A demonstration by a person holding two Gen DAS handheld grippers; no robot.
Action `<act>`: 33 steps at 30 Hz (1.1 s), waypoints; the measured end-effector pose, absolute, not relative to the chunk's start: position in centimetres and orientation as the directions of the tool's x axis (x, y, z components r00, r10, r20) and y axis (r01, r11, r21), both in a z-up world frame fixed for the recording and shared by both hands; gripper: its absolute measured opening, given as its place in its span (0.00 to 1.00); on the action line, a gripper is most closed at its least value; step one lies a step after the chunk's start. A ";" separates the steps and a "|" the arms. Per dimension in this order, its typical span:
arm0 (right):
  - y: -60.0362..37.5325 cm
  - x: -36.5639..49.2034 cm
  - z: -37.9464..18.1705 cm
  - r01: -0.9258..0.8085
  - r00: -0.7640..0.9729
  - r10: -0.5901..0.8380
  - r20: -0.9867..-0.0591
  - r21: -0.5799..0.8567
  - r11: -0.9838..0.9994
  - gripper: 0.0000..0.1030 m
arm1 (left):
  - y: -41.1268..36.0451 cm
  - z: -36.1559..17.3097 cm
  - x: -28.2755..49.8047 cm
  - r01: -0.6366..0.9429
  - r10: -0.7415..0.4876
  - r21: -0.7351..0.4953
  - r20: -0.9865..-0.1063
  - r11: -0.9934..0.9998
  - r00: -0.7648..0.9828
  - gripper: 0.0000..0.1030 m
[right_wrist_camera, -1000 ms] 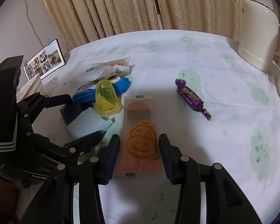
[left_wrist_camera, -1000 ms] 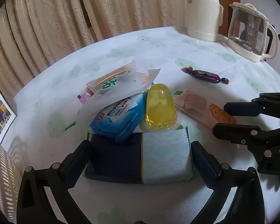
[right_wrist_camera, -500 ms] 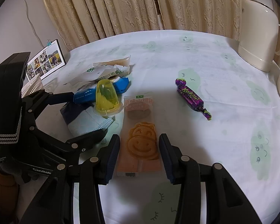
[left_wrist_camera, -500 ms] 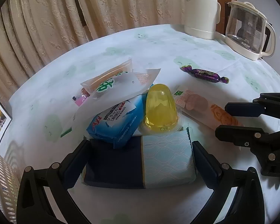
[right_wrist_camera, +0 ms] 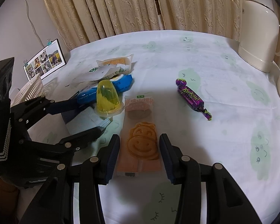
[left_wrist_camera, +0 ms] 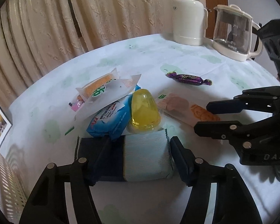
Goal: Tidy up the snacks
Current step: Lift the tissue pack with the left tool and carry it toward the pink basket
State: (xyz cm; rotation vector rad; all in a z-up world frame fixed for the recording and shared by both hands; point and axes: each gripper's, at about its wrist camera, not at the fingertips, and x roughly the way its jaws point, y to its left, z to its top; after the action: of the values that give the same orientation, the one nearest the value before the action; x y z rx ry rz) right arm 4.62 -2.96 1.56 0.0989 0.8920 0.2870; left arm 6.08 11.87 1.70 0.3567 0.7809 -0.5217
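Observation:
My left gripper is shut on a navy and light-blue tissue pack that lies at the near end of a snack pile. A yellow jelly cup and a blue packet rest against the pack's far edge. A white packet with green print tops the pile. My right gripper stands open, its fingers flanking an orange smiley-face snack packet flat on the cloth. A purple wrapped candy lies alone farther right.
A white slatted basket sits at the table's left edge, with a clipped photo card behind it. A cream thermos and a glass kettle stand at the back right. Curtains hang behind the table.
The left jaws have closed in from wide apart onto the tissue pack. The right gripper has stayed open around the orange packet.

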 end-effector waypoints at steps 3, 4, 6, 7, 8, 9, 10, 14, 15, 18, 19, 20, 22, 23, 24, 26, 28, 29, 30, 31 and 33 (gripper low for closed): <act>-3.0 4.6 1.6 -0.206 0.592 0.287 -0.753 0.203 0.957 0.40 | 12.7 1.9 5.7 0.544 -0.314 0.081 -0.742 0.835 0.592 0.64; -3.0 4.6 1.6 -0.205 0.592 0.287 -0.753 0.203 0.957 0.40 | 13.1 2.0 5.6 0.533 -0.310 0.073 -0.744 0.843 0.592 0.64; -3.0 4.6 1.6 -0.205 0.592 0.287 -0.753 0.204 0.957 0.40 | 13.9 2.2 5.3 0.512 -0.306 0.053 -0.747 0.857 0.590 0.65; -3.0 4.6 1.6 -0.205 0.592 0.288 -0.753 0.204 0.957 0.40 | 14.4 2.2 5.1 0.500 -0.307 0.036 -0.749 0.866 0.587 0.66; -3.0 4.6 1.6 -0.205 0.592 0.288 -0.752 0.204 0.957 0.40 | 14.9 2.3 4.9 0.487 -0.306 0.024 -0.751 0.873 0.585 0.68; -3.0 4.6 1.6 -0.205 0.593 0.288 -0.752 0.205 0.957 0.40 | 15.5 2.3 4.7 0.473 -0.303 0.012 -0.754 0.881 0.583 0.70; -3.0 4.6 1.6 -0.205 0.592 0.288 -0.752 0.205 0.957 0.40 | 16.1 2.4 4.5 0.459 -0.300 0.000 -0.756 0.889 0.582 0.72; -2.9 4.6 1.6 -0.205 0.593 0.287 -0.752 0.204 0.957 0.40 | 18.5 2.4 3.8 0.395 -0.283 -0.044 -0.771 0.918 0.571 0.77; -3.0 4.6 1.6 -0.205 0.593 0.287 -0.752 0.204 0.957 0.40 | 19.1 2.4 3.8 0.374 -0.277 -0.058 -0.776 0.926 0.566 0.77; -3.0 4.6 1.6 -0.205 0.592 0.290 -0.752 0.207 0.957 0.41 | 20.2 2.5 3.9 0.324 -0.303 -0.136 -0.779 0.936 0.549 0.77; -3.0 4.6 1.6 -0.205 0.592 0.291 -0.751 0.208 0.956 0.40 | 20.3 2.6 4.1 0.305 -0.316 -0.168 -0.779 0.938 0.542 0.77; -3.0 4.6 1.6 -0.205 0.592 0.292 -0.751 0.210 0.956 0.40 | 20.3 2.6 4.3 0.285 -0.325 -0.196 -0.779 0.938 0.537 0.77; -3.0 4.6 1.6 -0.204 0.591 0.296 -0.750 0.216 0.955 0.40 | 19.7 2.7 4.8 0.245 -0.335 -0.238 -0.781 0.940 0.527 0.77; -2.9 4.5 1.6 -0.203 0.591 0.297 -0.750 0.218 0.954 0.40 | 19.4 2.7 5.1 0.220 -0.331 -0.250 -0.782 0.943 0.528 0.77; -2.9 4.5 1.6 -0.203 0.590 0.298 -0.750 0.219 0.954 0.40 | 19.2 2.7 5.3 0.199 -0.327 -0.260 -0.783 0.945 0.529 0.77; -2.9 4.5 1.6 -0.203 0.591 0.297 -0.750 0.218 0.955 0.40 | 18.9 2.6 6.1 0.148 -0.318 -0.283 -0.787 0.948 0.529 0.77; -2.9 4.5 1.6 -0.203 0.591 0.294 -0.751 0.215 0.955 0.41 | 18.4 2.5 6.9 0.092 -0.302 -0.300 -0.793 0.950 0.529 0.77; -3.1 4.6 1.6 -0.203 0.591 0.296 -0.750 0.217 0.955 0.41 | 18.1 2.4 7.3 0.065 -0.289 -0.302 -0.799 0.951 0.527 0.77; -3.0 4.6 1.6 -0.203 0.591 0.295 -0.751 0.215 0.955 0.41 | 17.9 2.2 7.7 0.030 -0.265 -0.294 -0.809 0.955 0.525 0.78; -2.9 4.5 1.6 -0.203 0.592 0.293 -0.751 0.212 0.956 0.41 | 17.7 2.1 8.1 0.001 -0.245 -0.287 -0.817 0.958 0.523 0.79; -2.8 4.6 1.5 -0.203 0.594 0.286 -0.752 0.203 0.958 0.41 | 17.4 1.8 8.8 -0.050 -0.202 -0.268 -0.826 0.962 0.527 0.79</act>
State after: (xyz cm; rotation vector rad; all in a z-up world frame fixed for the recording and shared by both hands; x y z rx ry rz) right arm 4.55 -2.82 1.53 0.0998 0.8910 0.2845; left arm 8.75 17.38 1.79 -0.2733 1.0156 -0.0923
